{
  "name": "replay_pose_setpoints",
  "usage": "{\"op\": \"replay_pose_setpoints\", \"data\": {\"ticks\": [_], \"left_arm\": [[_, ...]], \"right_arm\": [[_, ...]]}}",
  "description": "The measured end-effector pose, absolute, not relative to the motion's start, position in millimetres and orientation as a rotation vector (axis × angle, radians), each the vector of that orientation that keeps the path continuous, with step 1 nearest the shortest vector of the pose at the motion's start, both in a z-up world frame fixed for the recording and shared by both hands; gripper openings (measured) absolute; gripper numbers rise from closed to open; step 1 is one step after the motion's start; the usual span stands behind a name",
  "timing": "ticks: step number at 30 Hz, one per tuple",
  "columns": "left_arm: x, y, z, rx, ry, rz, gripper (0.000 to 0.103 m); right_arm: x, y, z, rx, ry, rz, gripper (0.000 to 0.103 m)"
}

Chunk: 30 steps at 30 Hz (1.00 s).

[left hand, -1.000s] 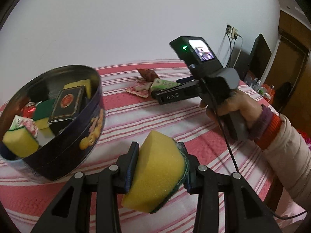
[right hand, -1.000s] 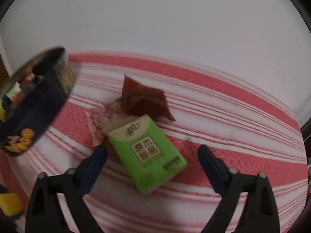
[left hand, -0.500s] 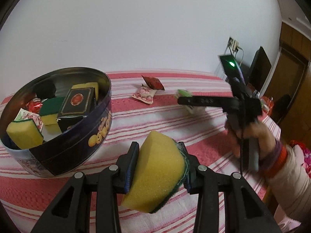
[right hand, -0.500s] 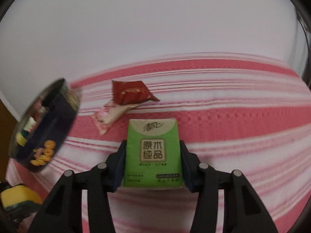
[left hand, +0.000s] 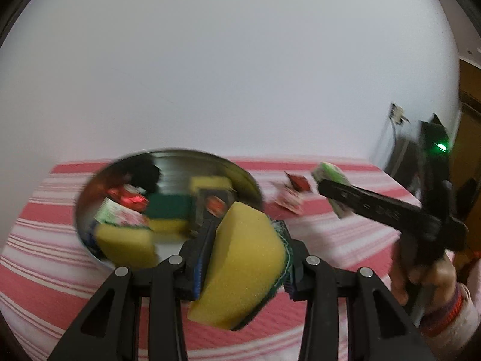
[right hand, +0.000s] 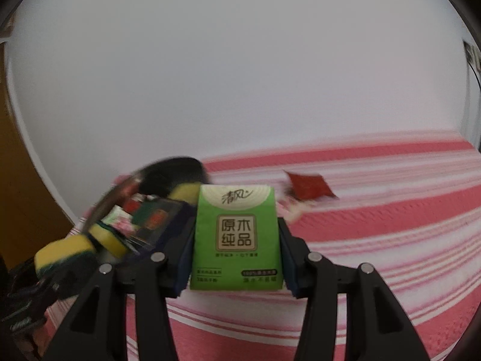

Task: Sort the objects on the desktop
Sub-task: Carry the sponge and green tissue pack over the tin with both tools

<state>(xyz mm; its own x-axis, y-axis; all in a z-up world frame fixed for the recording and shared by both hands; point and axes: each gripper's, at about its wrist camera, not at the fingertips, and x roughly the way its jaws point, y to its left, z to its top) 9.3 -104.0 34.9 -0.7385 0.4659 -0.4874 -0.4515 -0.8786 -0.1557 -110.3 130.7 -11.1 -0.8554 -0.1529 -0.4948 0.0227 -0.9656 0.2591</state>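
My left gripper [left hand: 245, 258] is shut on a yellow sponge with a green scouring side [left hand: 240, 267], held above the striped cloth just in front of the round tin [left hand: 90, 186]. The tin holds sponges, a dark card box and wrapped packets. My right gripper [right hand: 236, 258] is shut on a green tissue pack [right hand: 236, 237], lifted off the table to the right of the tin [right hand: 120, 186]. In the left wrist view the right gripper [left hand: 333, 195] shows at right with the tissue pack [left hand: 330, 177]. In the right wrist view the held sponge [right hand: 64, 254] shows at lower left.
A red packet [right hand: 309, 185] and a pink-white packet [left hand: 290, 200] lie on the red-and-white striped tablecloth [right hand: 375, 240] right of the tin. A white wall stands behind. A wall socket [left hand: 396, 114] and dark furniture are at far right.
The left gripper has moved with the sponge toward the tin, now seen more from above. The right gripper closed on the tissue pack, lifted it and carried it left toward the tin.
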Motion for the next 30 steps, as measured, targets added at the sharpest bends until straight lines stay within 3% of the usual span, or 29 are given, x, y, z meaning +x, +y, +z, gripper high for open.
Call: {"op": "replay_pose_setpoints", "data": {"ticks": [9, 26, 30], "left_arm": [[-32.5, -126.1, 48.9, -0.680, -0.043, 2.672, 0.042], [-115.6, -153.7, 50.7, -0.722, -0.076, 2.934, 0.042], [-124.2, -168.0, 41.9, -0.758, -0.147, 2.941, 0.042]], "right_arm": [[-132.2, 83.0, 12.3, 0.699, -0.316, -2.896, 0.050], [-200.9, 40.1, 30.9, 0.635, -0.368, -2.928, 0.050], [-219.9, 26.3, 30.5, 0.618, -0.339, -2.978, 0.050]]}}
